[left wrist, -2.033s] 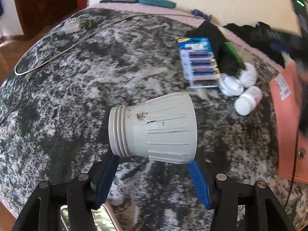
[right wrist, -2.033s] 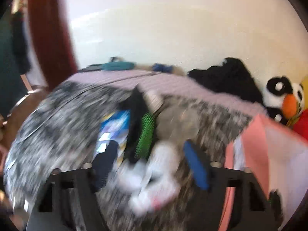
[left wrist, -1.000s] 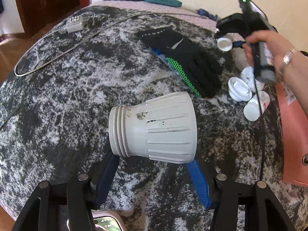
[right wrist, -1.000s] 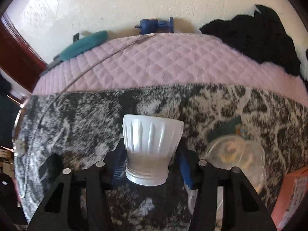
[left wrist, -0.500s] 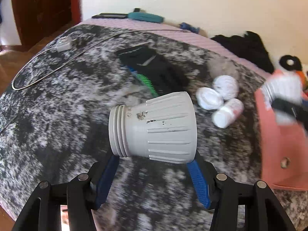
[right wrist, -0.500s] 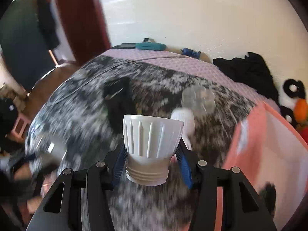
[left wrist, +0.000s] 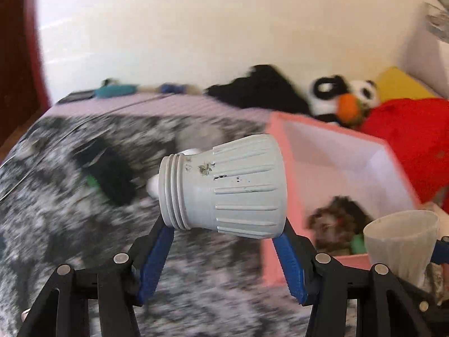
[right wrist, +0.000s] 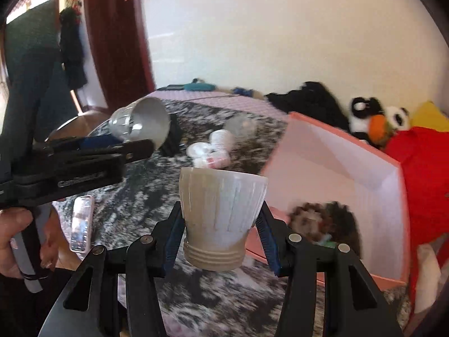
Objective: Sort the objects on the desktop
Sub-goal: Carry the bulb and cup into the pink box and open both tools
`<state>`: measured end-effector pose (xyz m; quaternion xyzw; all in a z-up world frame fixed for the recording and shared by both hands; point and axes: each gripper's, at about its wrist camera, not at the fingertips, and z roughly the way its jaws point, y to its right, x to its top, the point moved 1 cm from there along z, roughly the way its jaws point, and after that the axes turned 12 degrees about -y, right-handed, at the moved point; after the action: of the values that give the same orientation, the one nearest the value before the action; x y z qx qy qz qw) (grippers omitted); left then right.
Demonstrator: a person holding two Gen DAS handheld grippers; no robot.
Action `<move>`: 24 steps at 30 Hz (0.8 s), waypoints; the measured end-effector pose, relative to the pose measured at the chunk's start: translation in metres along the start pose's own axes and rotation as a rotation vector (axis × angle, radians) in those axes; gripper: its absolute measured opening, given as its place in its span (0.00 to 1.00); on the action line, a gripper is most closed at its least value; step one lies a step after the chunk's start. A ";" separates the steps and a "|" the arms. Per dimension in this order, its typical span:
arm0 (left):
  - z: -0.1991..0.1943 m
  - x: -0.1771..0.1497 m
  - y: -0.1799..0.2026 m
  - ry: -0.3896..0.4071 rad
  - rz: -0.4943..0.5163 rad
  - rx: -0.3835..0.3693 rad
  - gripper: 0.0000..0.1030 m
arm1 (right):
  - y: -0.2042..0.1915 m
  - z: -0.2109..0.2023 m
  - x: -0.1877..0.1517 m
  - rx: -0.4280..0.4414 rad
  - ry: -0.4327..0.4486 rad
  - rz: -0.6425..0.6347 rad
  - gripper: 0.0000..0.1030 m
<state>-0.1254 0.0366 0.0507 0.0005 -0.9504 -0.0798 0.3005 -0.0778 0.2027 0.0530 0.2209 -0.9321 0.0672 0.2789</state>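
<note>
My left gripper (left wrist: 224, 224) is shut on a white ribbed lamp housing (left wrist: 224, 188) that lies sideways, threaded neck to the left, above the speckled cover. My right gripper (right wrist: 221, 219) is shut on a second ribbed housing (right wrist: 221, 216), held upright with its wide mouth up. That second housing (left wrist: 401, 238) shows at the lower right of the left wrist view. The right wrist view catches the left gripper (right wrist: 84, 154) and its housing (right wrist: 140, 122) at the left, held by a hand (right wrist: 14, 238). An open pink box (left wrist: 336, 163) (right wrist: 322, 163) lies just ahead and right of both.
White pill bottles (right wrist: 210, 151), a clear dome (right wrist: 241, 125) and a black glove (left wrist: 112, 179) lie on the cover. A phone (right wrist: 81, 221) sits near the front edge. A dark furry item (right wrist: 322, 221) is inside the box. A plush penguin (right wrist: 373, 120) and red cloth (right wrist: 426, 182) lie behind it.
Both views have swung right and risen, so the pink box now fills the right side. Each gripper still holds its housing. The right gripper came back from the far edge.
</note>
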 end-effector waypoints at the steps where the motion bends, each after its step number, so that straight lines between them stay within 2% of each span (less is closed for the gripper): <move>1: -0.001 0.004 0.012 0.005 0.014 -0.020 0.59 | 0.007 -0.008 -0.003 -0.020 0.011 0.009 0.51; 9: -0.014 0.032 0.089 0.078 0.082 -0.124 0.59 | 0.066 -0.088 -0.024 -0.232 0.185 0.112 0.51; 14: -0.024 0.052 0.122 0.140 0.114 -0.207 0.59 | 0.091 -0.134 -0.018 -0.372 0.339 0.157 0.51; 17: -0.004 0.061 0.136 0.134 0.145 -0.227 0.60 | 0.109 -0.141 -0.012 -0.418 0.386 0.191 0.52; 18: 0.006 0.063 0.140 0.117 0.151 -0.233 0.63 | 0.117 -0.137 -0.009 -0.420 0.379 0.205 0.52; 19: 0.018 0.065 0.143 0.095 0.158 -0.239 0.77 | 0.126 -0.129 -0.006 -0.421 0.365 0.220 0.52; 20: 0.037 0.067 0.146 0.054 0.165 -0.239 0.84 | 0.138 -0.116 -0.003 -0.425 0.330 0.242 0.54; 21: 0.052 0.069 0.145 0.029 0.162 -0.212 0.84 | 0.152 -0.099 0.001 -0.431 0.281 0.270 0.67; 22: 0.060 0.071 0.144 0.015 0.161 -0.203 0.84 | 0.166 -0.082 0.004 -0.437 0.231 0.297 0.74; 23: 0.067 0.072 0.141 -0.001 0.151 -0.214 0.84 | 0.180 -0.066 0.007 -0.443 0.182 0.324 0.86; 24: 0.071 0.076 0.135 -0.012 0.127 -0.246 0.84 | 0.191 -0.055 0.007 -0.437 0.154 0.351 0.87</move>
<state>-0.2216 0.1768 0.0569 -0.0967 -0.9334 -0.1764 0.2971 -0.1418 0.3843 0.1026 -0.0149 -0.9247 -0.0714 0.3738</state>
